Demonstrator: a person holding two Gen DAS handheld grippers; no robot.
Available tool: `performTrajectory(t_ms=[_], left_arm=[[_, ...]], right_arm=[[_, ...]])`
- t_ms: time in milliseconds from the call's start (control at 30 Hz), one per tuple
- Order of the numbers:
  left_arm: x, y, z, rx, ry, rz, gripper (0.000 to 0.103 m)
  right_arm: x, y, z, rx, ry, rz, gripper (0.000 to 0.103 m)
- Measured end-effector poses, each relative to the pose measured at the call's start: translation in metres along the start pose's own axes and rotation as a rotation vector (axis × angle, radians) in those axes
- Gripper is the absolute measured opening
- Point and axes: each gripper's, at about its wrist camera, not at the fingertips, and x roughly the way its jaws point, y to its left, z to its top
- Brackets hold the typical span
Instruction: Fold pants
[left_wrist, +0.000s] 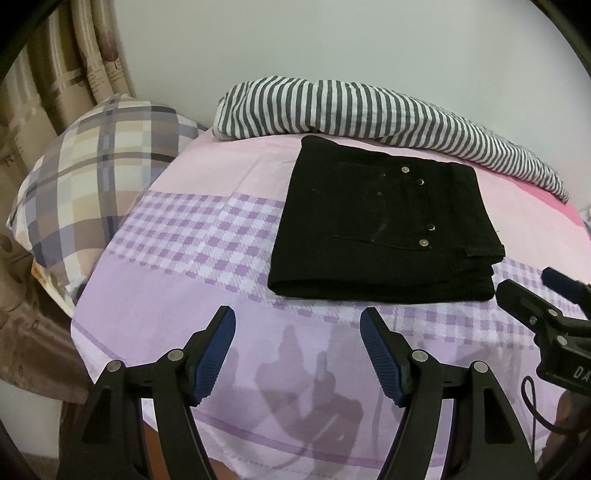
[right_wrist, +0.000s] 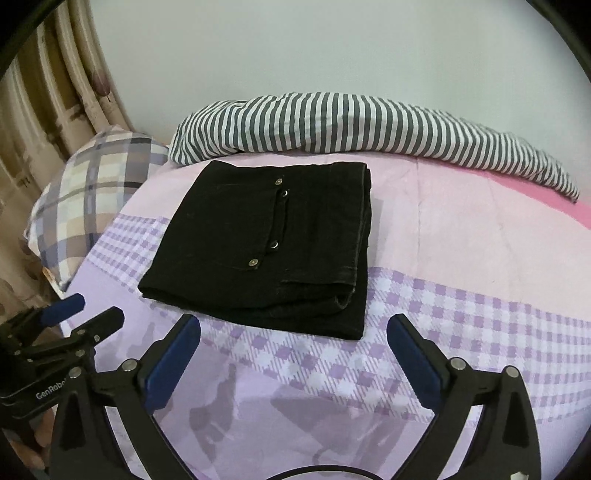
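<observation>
Pants (left_wrist: 380, 225), black and fitted with metal snaps, are seen folded into a compact, roughly square stack on the bed (left_wrist: 177, 295), just in front of a striped blanket (left_wrist: 332, 107) bunched along the wall and well apart from a plaid pillow (left_wrist: 88, 177) at the bed's far-left corner. The folding is judged complete or nearly so; at most, a little squaring of the loose layered edge at the stack's near corner may remain. The left tongs (left_wrist: 297, 328) and the right tongs (right_wrist: 293, 332) are held spread wide and empty, just short of the stack's near edge, with nothing gripped and no cloth touched.
</observation>
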Motion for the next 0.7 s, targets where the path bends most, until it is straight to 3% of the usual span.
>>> performTrajectory(t_ms=[700], left_arm=[[-0.0011, -0.0064, -0.0045, 0.016, -0.018, 0.034, 0.071]], right_arm=[[-0.0015, 0.0013, -0.0065, 0.002, 0.003, -0.029, 0.101]])
